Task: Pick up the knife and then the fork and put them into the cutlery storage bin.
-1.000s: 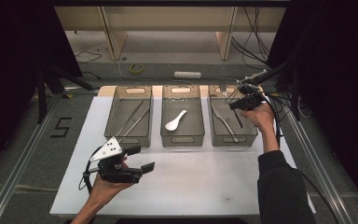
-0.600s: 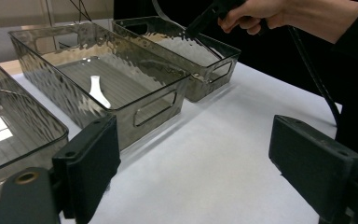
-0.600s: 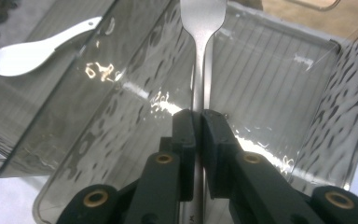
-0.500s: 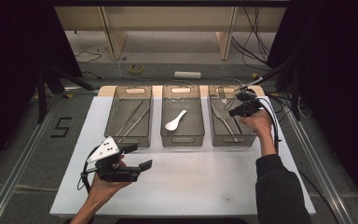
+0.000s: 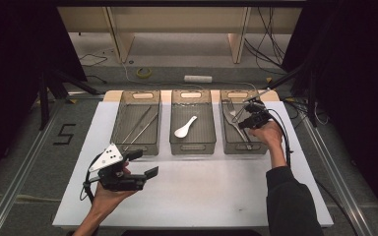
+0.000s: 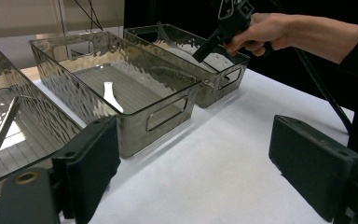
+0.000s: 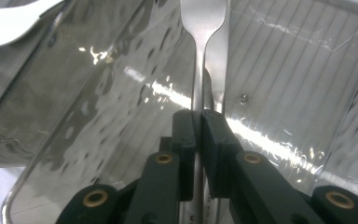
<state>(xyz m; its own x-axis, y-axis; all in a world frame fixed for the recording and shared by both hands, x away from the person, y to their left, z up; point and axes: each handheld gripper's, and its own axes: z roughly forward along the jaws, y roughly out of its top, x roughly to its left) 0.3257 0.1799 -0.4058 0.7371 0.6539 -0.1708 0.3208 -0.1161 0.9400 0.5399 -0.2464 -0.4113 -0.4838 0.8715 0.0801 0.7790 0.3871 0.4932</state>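
Right tool [image 7: 199, 119] clamped on the handle of a metal fork [image 7: 202, 28] — pads pressed tight either side of the shank, seen close in the right gripper view, head of the fork rising toward the top edge over the ribbed floor of the right-hand bin [image 7: 303, 60]. From the high view, same tool [image 5: 241, 114] over that bin [image 5: 262, 147], angled down into it, the fork [image 5: 231, 112] just a pale sliver; a second piece of cutlery lying along the bin floor beside it, too small to name there. From the left gripper view, the right tool [image 6: 204, 46] seen side-on above the bin's [image 6: 223, 77] rim, hand [image 6: 256, 32] wrapped round its body, cable trailing down.

Left tool [image 5: 140, 164] held low over the bare white worktop [image 5: 216, 196] in front of the bins, jaws wide, nothing between them — its own view showing both black pads [image 6: 93, 163] well apart over white surface.

Further out: middle bin [image 5: 193, 142] with a white spoon [image 5: 185, 127], left bin [image 5: 139, 142] with long thin metal utensils [image 5: 140, 123] lying slantwise.
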